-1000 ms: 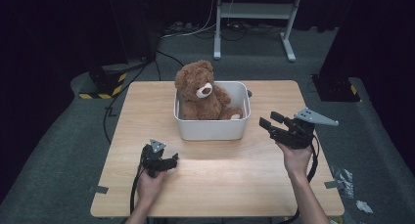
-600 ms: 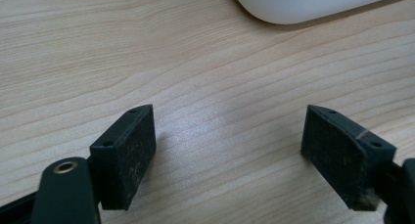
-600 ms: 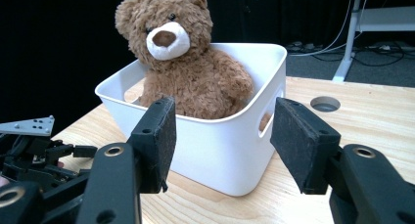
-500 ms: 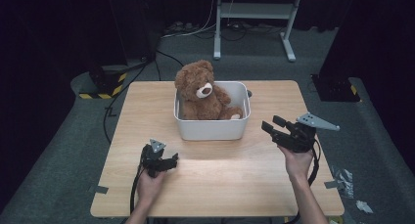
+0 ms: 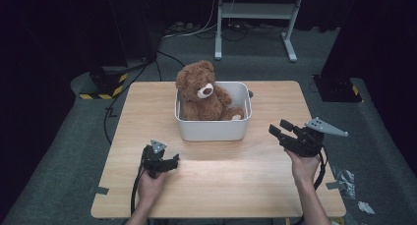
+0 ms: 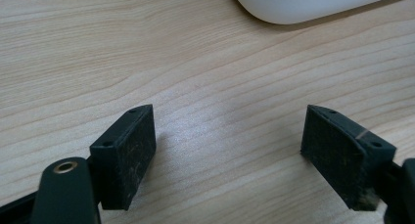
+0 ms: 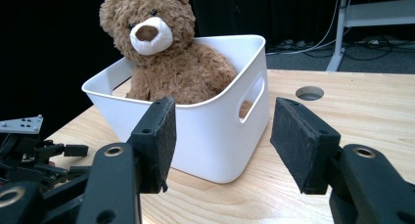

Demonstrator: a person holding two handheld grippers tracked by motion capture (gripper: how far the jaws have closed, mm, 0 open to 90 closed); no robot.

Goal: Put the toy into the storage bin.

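Teddy bear sits upright in white bin mid-table. Your right gripper hovers beside bin, jaws wide, empty; left gripper open, resting. Approach level, square to bin wall.

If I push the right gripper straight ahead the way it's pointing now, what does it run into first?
Most likely the white bin: in its own view the right gripper has open, empty jaws framing the bin's near corner, with the teddy bear sitting inside behind it.

Teddy bear is sitting in the bin mid-table; left gripper at 7 o'clock, right gripper at 4.
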